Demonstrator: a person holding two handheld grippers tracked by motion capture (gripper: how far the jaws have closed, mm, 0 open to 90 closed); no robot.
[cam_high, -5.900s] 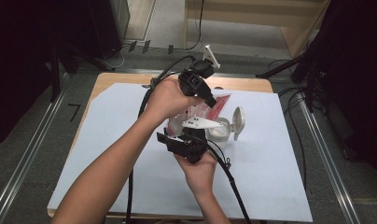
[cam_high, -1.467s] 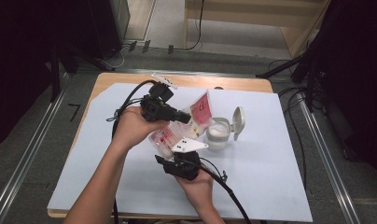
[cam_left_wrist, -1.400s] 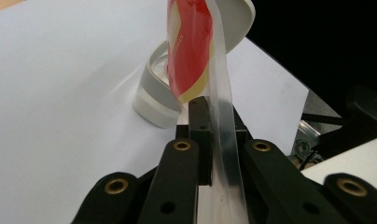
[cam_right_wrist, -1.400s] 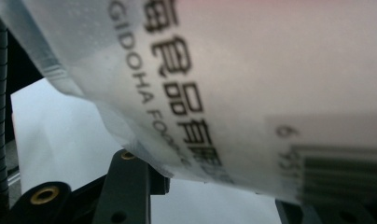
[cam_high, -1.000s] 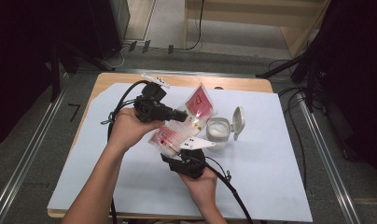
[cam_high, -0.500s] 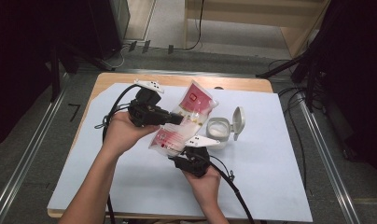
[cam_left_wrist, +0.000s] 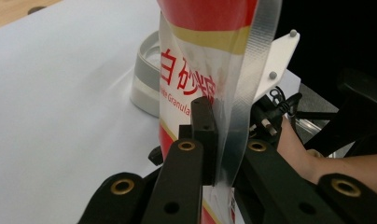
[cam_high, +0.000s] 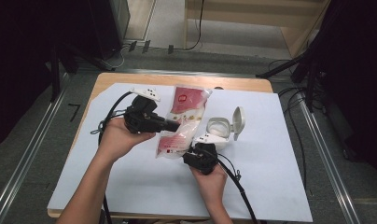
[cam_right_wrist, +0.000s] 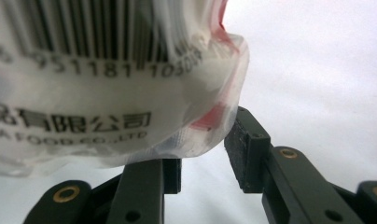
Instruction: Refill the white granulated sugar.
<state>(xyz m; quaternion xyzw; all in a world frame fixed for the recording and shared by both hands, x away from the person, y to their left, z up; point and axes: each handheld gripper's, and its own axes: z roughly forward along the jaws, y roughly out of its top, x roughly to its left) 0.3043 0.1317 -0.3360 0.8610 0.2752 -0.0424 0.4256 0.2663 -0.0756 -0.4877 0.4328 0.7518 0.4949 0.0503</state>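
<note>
Your forearms were bare, with no sleeves in sight. Each of your tongs, the left tongs (cam_high: 170, 125) and the right tongs (cam_high: 192, 151), was black, topped by a pale three-cornered plate with small dark screws. Brass-ringed holes dotted the black jaws, which ended in dark, flat pads. A black cable trailed from each toward six o'clock.

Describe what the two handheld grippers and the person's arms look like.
Both the left gripper and the right gripper are black, each topped by a pale three-cornered plate and trailing a black cable. Up close the jaws are black bars with brass-coloured rivets and dark pads. The forearms are bare, no sleeves.
</note>
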